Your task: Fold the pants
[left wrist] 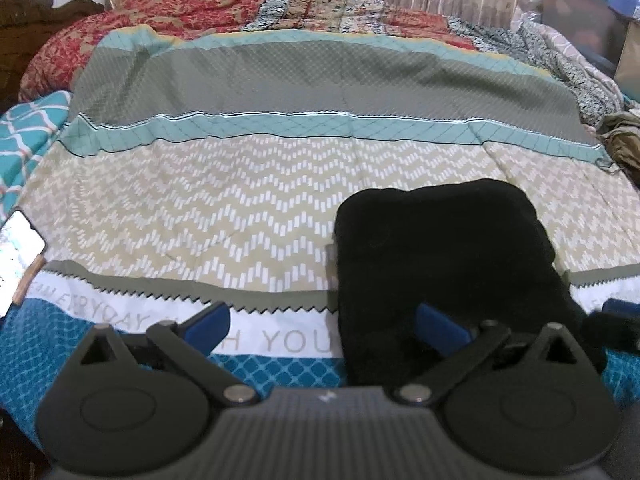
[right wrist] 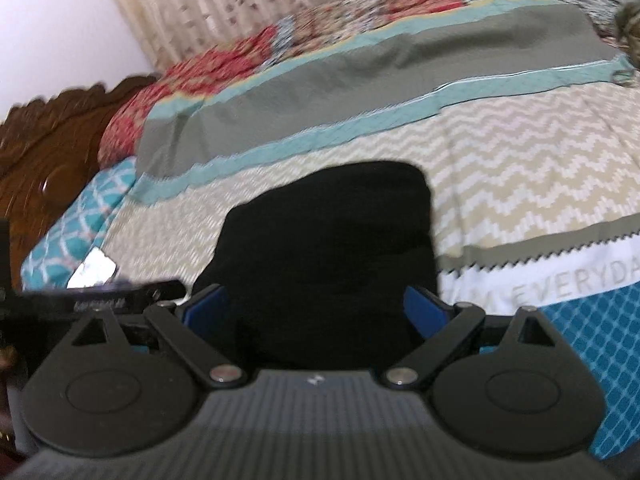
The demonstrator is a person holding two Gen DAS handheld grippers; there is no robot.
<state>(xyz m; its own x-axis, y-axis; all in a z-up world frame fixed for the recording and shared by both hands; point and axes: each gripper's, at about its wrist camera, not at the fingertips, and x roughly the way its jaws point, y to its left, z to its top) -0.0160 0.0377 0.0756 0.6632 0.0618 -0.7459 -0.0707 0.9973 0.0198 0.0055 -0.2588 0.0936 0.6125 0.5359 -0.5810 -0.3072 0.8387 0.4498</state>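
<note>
The black pants (left wrist: 440,264) lie on the bed (left wrist: 240,208) as a compact folded bundle, resting on the zigzag-patterned band of the bedspread (left wrist: 200,216) and overlapping the white lettered band near the front edge. In the left wrist view the bundle sits at about 3 o'clock of centre; in the right wrist view it sits at centre, running towards 12 o'clock.

The left tool (left wrist: 324,324) stands with its jaws fully apart and nothing clamped; its right-hand finger shows over the near edge of the bundle, and whether it touches the cloth cannot be told. The right tool (right wrist: 316,312) also stands with jaws apart, its fingers flanking the near end of the bundle without pressing on it.

The fold appears complete, and the step in hand is judged to be the release and withdrawal. To do it well, each tool should stay wide and lift clear so no pad snags a layer. A phone (left wrist: 18,248) lies at 9 o'clock, well apart.
</note>
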